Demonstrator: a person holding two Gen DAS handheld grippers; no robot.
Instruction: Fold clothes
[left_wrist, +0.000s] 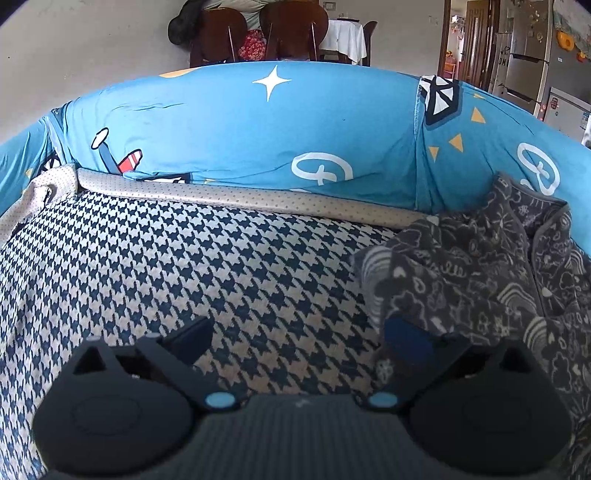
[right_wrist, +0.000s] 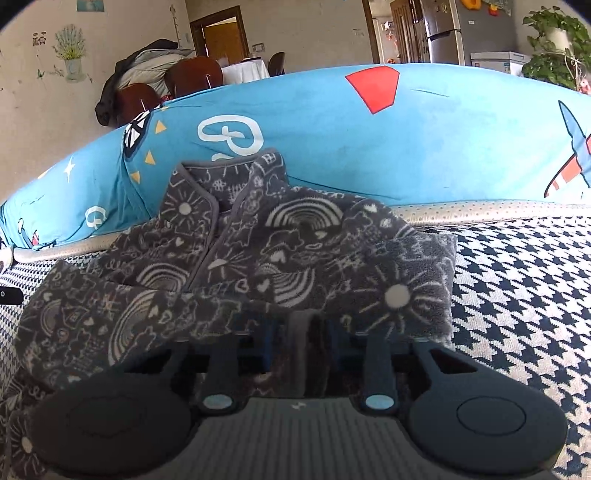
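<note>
We see a dark grey patterned jacket (right_wrist: 280, 240) lying on the houndstooth cover (left_wrist: 166, 266), its collar against the blue cushion (left_wrist: 258, 122). Our right gripper (right_wrist: 295, 332) has its jaws clamped together on the jacket's near hem. Our left gripper (left_wrist: 295, 336) holds its jaws wide apart, one finger (left_wrist: 406, 336) touching the jacket's edge.

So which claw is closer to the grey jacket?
Right. The right claw is pinching the jacket hem. The left claw sits open beside it, one finger touching its edge.
</note>
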